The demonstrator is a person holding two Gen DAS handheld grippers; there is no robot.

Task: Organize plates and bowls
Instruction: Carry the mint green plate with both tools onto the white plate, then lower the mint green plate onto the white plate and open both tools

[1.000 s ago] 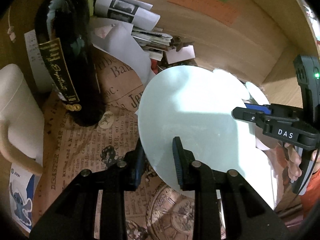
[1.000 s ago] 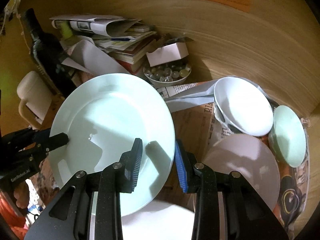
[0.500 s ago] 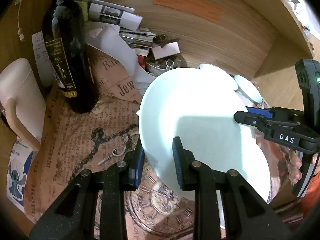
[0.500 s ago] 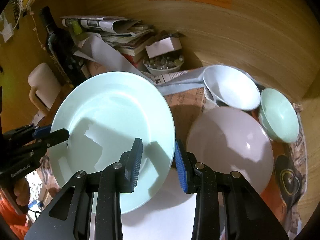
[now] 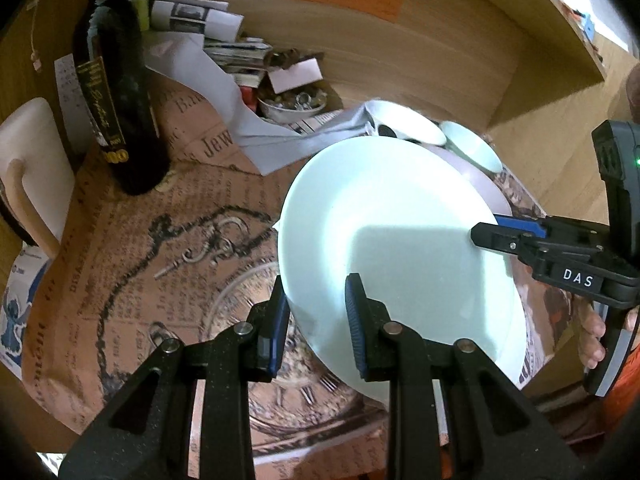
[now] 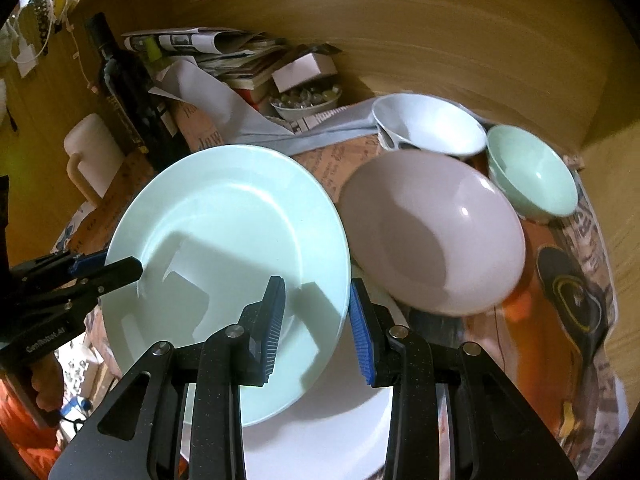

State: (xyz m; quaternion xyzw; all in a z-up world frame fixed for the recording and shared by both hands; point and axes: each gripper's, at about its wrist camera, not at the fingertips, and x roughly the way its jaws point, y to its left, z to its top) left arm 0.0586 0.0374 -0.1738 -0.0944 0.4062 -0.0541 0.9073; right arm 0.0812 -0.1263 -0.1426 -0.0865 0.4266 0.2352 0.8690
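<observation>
A pale mint plate hangs above the table, held at opposite rims by both grippers. My left gripper is shut on its near-left rim. My right gripper is shut on its right rim; the plate also shows in the right wrist view. Below it lies a white plate. To the right stand a pinkish-grey bowl, a white bowl and a mint bowl.
A dark wine bottle and a cream mug stand at the left. A heap of papers and books and a small dish of trinkets lie at the back. Wooden walls close in the back and right.
Both grippers have carried the mint plate toward the right and nearer the front, over the white plate. The bottle and mug have fallen farther away at the left.
</observation>
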